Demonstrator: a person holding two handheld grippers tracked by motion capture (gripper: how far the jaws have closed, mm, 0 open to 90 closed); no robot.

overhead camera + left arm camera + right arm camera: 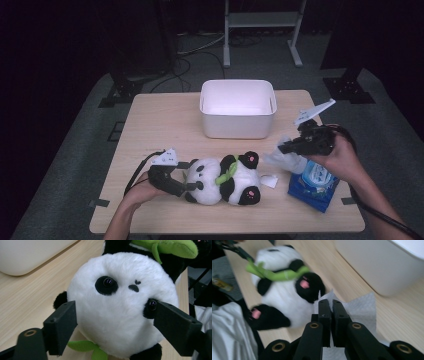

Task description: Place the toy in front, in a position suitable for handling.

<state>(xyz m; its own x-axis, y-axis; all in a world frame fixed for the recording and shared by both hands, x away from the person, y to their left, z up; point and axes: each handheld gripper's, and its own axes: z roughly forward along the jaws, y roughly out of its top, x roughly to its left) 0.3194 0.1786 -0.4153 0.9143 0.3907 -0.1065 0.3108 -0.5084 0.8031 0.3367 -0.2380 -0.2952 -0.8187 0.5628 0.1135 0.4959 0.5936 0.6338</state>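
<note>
Plush panda (225, 180) lies in front of the white bin (238, 108). Left gripper (113, 326) jaws apart, straddling its head (soft, light; grip deep). Right gripper (331, 305) pinches a wipe (359, 308).

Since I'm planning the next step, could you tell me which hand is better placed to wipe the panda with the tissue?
Probably right: the right gripper is shut on the white wipe beside the plush panda. The left gripper brackets its head, steadying it.

We see the table (160, 125) bearing a white bin (238, 109), a panda plush (225, 180) between the left jaws, and a blue wipes pack (315, 186) below the right jaws.
</note>
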